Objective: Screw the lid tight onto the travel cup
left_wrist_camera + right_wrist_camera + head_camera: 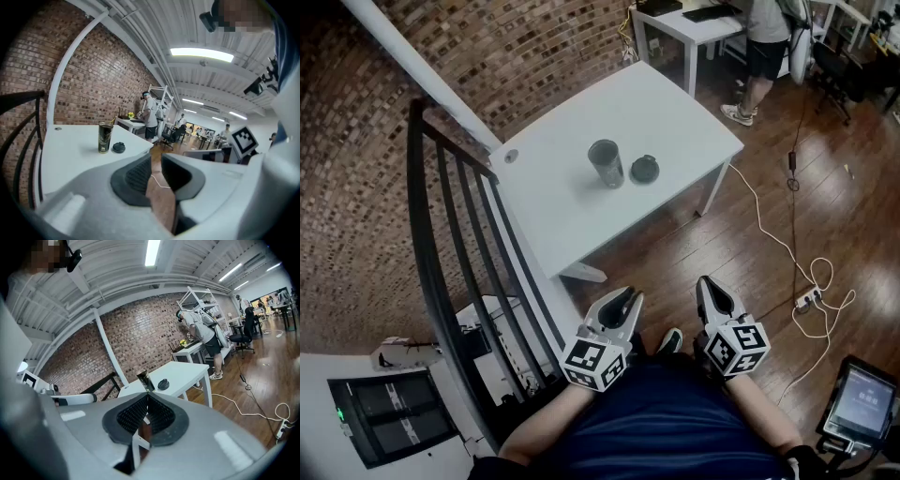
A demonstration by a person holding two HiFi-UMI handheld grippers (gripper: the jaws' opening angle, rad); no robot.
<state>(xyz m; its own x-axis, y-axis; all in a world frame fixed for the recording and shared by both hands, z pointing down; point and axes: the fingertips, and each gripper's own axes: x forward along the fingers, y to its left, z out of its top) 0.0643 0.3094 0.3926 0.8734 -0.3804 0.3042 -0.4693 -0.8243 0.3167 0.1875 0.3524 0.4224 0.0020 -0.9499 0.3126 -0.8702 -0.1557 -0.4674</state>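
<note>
White table (675,103): it carries both task things, and I stand well apart from it.
Travel cup (606,162): dark and upright, with its mouth open, near the middle of the table.
Cup contents: the inside looks only dark from the head view, so I cannot tell if there is any liquid.
Lid (644,169): black, it lies flat on the table just beside the cup, not on it.
Left gripper (623,298): the jaws stand a little apart, with nothing between them.
Right gripper (710,286): the jaws are closed tip to tip and hold nothing.
Risk of tipping: the cup is tall and slim. If I turn the lid without holding the body, I judge it can fall over.
Risk of crooked thread: a lid set down tilted may jam and only feel tight.
Risk at pickup: the flat lid may slide away from the jaws.
Risk on approach: the white cable (769,225) beside the table could catch a foot.
</note>
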